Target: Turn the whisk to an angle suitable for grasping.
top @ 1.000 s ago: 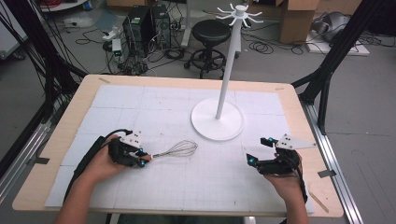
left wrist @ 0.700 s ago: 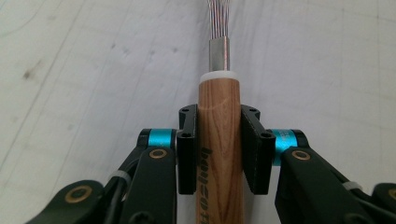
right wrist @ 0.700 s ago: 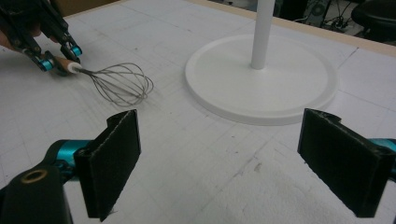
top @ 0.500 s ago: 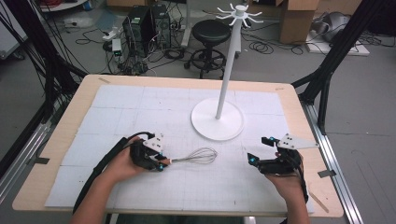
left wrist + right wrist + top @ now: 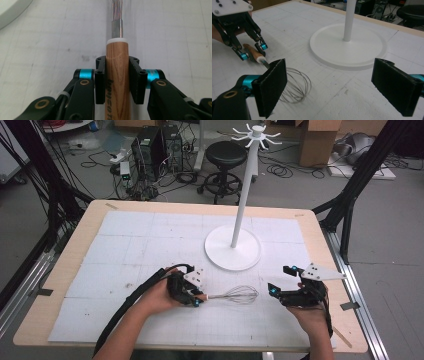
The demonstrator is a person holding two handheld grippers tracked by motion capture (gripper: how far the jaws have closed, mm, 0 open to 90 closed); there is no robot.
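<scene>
A whisk (image 5: 240,295) with a wooden handle (image 5: 117,57) and a wire head lies low over the white mat, pointing right. My left gripper (image 5: 199,297) is shut on the handle, whose sides its pads (image 5: 100,75) press. In the right gripper view the wire head (image 5: 297,87) sits just behind one jaw, and the left gripper (image 5: 253,51) holds the handle farther off. My right gripper (image 5: 279,280) stands open at the right of the mat with nothing between its jaws (image 5: 334,85). The wire head's tip is a short way from it.
A white stand (image 5: 245,195) with a round base (image 5: 232,247) and hooks at the top rises behind the whisk at mid-table. The gridded white mat (image 5: 125,245) covers the wooden table (image 5: 320,235). A stool and computers stand on the floor beyond.
My left gripper has carried the whisk to the right across the mat, toward the right gripper. The right gripper has stayed where it was, still open.
</scene>
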